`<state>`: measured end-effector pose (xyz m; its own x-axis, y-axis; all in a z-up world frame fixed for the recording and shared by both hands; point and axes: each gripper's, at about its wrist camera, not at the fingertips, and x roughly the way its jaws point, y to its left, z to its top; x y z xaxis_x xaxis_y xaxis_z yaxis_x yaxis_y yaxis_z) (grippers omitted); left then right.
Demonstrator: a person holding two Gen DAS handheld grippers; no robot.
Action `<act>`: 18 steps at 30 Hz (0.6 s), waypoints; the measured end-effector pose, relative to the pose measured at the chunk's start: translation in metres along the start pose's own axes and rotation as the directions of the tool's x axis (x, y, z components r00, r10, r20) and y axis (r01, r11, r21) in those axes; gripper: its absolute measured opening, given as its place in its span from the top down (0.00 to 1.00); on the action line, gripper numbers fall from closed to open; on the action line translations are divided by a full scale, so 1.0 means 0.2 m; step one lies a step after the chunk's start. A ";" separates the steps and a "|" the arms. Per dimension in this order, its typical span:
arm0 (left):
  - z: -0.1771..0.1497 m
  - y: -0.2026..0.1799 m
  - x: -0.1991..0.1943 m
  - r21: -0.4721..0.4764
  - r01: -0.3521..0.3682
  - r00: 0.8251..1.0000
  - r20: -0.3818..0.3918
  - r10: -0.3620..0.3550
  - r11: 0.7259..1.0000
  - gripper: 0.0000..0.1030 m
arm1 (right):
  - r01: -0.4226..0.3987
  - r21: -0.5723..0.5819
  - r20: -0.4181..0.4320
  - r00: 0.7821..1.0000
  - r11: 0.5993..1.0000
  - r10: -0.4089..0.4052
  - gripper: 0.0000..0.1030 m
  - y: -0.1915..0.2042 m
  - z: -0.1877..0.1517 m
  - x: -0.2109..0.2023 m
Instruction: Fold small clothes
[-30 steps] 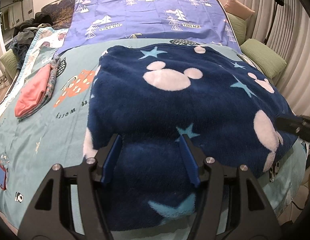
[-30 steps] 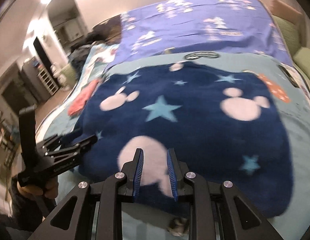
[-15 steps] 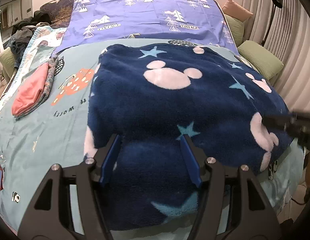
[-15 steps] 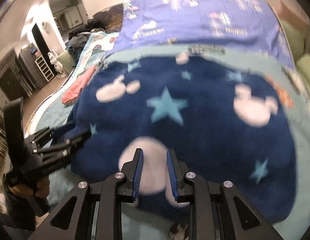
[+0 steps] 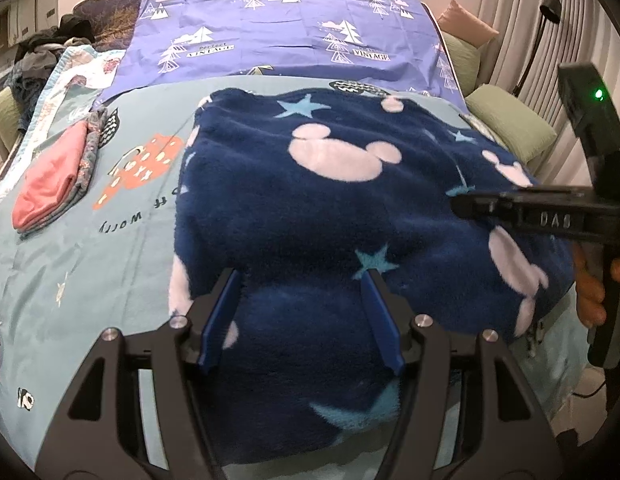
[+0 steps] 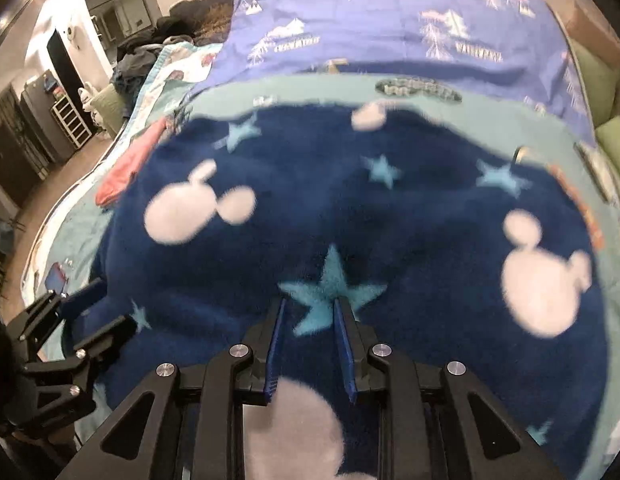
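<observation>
A dark blue fleece garment (image 5: 318,208) with pink mouse heads and light blue stars lies spread on the bed, its near part folded over. My left gripper (image 5: 302,276) is open and empty, its fingers straddling the near fold. My right gripper (image 6: 309,304) hovers low over the fleece (image 6: 350,216) at a blue star, jaws slightly apart with nothing between them. The right gripper also shows in the left wrist view (image 5: 470,204), reaching in from the right. The left gripper shows in the right wrist view (image 6: 98,312) at the fleece's left edge.
A folded pink and grey stack of clothes (image 5: 54,184) lies at the left on the light teal sheet (image 5: 70,280). A purple tree-print sheet (image 5: 294,28) covers the far bed. Green cushions (image 5: 510,120) and a lamp stand at the right. A dark clothes pile (image 5: 42,48) sits far left.
My right gripper has moved forward and left over the fleece, from the pink mouse head to the blue star. My left gripper has stayed in place at the near fold.
</observation>
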<state>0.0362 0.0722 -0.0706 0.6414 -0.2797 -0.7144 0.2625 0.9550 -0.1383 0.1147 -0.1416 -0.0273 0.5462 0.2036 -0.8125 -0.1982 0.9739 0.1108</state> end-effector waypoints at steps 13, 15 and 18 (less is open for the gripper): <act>0.05 0.32 0.07 -0.172 -0.053 0.997 -0.062 0.043 0.984 0.32 | 0.068 -0.018 -0.028 0.997 0.998 -0.069 0.76 -0.07 0.21 0.34; 0.03 0.35 0.10 -0.197 -0.037 0.997 -0.076 0.022 0.980 0.29 | 0.082 -0.036 -0.017 0.996 0.996 -0.082 0.75 -0.05 0.22 0.32; 0.02 0.39 0.11 -0.226 0.003 0.996 -0.089 -0.024 0.974 0.27 | 0.089 -0.050 0.002 0.996 0.995 -0.089 0.75 -0.03 0.23 0.29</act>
<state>0.0743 0.1399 -0.0941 0.5683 -0.2928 -0.7690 0.0954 0.9517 -0.2919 0.1855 -0.1315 -0.0481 0.5634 0.1163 -0.8179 -0.1889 0.9820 0.0095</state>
